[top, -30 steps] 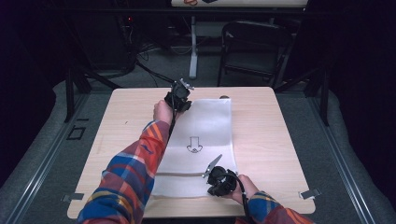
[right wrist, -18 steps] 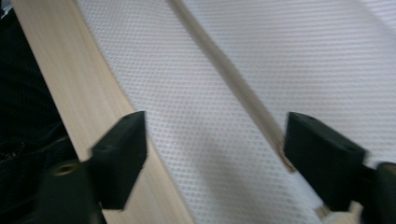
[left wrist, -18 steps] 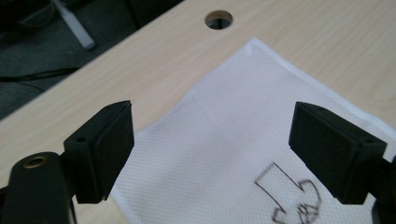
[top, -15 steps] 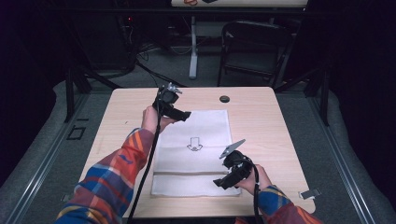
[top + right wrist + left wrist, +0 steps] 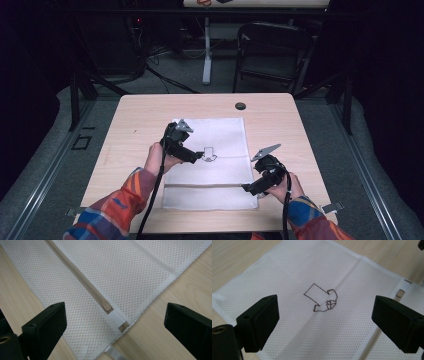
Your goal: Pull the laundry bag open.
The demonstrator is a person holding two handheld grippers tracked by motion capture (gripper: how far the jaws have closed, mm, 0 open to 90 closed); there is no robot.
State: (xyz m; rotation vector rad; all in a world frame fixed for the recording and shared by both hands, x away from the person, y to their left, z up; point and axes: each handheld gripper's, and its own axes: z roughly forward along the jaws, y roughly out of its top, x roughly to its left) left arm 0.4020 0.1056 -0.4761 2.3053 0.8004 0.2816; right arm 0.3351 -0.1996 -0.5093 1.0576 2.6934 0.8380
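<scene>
My white mesh laundry bag [image 5: 210, 160] lies flat at the middle of the wooden table [image 5: 300, 130], its zipper [image 5: 82, 281] closed, contents not discernible. My left gripper [image 5: 197, 157] hovers over the bag's arrow drawing [image 5: 320, 300], and my right gripper [image 5: 247, 189] hovers at its near right corner. Both sets of jaws have just been opening and stand wide, gripping nothing.

A white mesh laundry bag [image 5: 212, 162] lies flat and spread out on the light wooden surface [image 5: 290, 130], roughly at its middle and reaching toward the near edge. Its fabric is a fine net with faint fold creases. A small dark outline drawing of an arrow [image 5: 321, 300] sits near its centre. A beige zipper [image 5: 82, 280] runs straight across the bag close to its near end, closed along its visible length, ending just short of the side seam by a white tab [image 5: 115, 320].
</scene>
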